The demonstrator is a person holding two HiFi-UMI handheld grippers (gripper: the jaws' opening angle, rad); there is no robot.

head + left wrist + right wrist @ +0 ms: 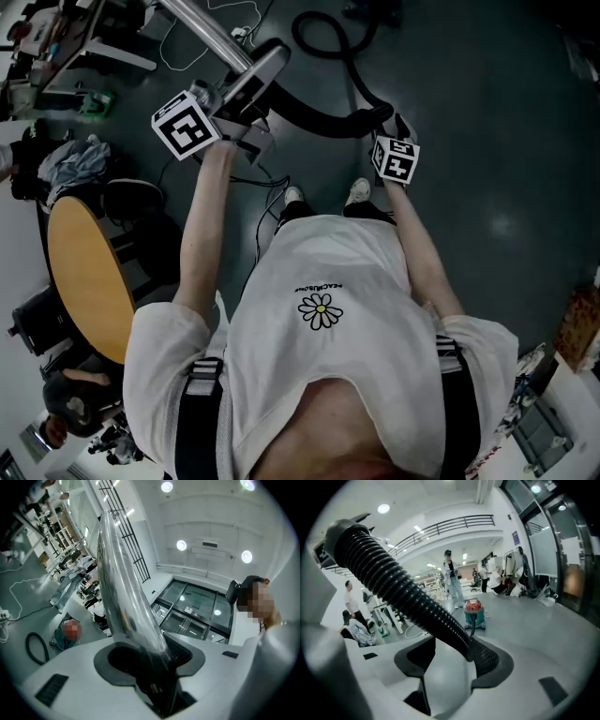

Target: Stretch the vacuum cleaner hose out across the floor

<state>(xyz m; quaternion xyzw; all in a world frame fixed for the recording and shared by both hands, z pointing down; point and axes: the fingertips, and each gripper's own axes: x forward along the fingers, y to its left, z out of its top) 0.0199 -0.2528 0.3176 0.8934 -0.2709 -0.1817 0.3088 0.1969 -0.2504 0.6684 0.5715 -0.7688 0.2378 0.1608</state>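
Note:
In the head view the vacuum's black ribbed hose point(314, 114) runs across the dark floor in front of my feet and loops away at the top point(328, 42). My right gripper point(386, 120) is shut on the hose point(403, 592), which crosses between its jaws point(457, 651). My left gripper point(262, 73) is shut on the shiny metal wand tube point(202, 23). In the left gripper view the tube point(119, 588) rises from between the jaws point(152, 672). The red and teal vacuum cleaner point(474, 612) stands far off on the floor.
A round wooden table point(89, 272) stands at my left, with dark chairs and a seated person point(66, 394) near it. Thin cables point(272, 192) lie on the floor by my shoes point(358, 192). Several people stand in the hall behind point(452, 578).

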